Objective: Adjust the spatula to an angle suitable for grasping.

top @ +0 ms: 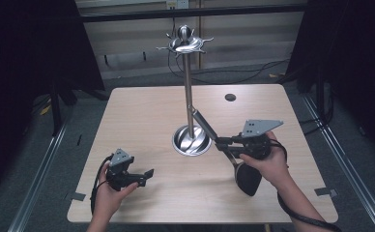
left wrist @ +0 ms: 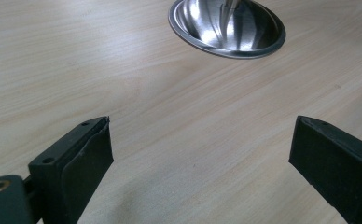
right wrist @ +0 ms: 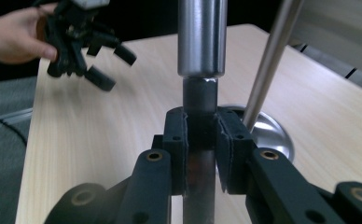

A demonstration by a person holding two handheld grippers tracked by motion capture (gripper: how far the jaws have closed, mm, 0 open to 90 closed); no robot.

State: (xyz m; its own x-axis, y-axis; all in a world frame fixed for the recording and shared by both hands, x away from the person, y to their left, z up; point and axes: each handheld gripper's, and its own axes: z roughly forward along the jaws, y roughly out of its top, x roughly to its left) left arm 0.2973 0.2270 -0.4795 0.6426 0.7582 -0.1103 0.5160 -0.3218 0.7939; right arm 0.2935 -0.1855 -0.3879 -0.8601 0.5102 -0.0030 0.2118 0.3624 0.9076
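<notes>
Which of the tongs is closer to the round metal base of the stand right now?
Right. The right tongs sit just beside the base, shut on a utensil's handle. The left tongs are open, farther off toward the table's near left.

No legible text, labels, numbers — none (any view).

We see a light wood table w/ a round dark hole near its far edge, black cables on grey floor behind.
</notes>
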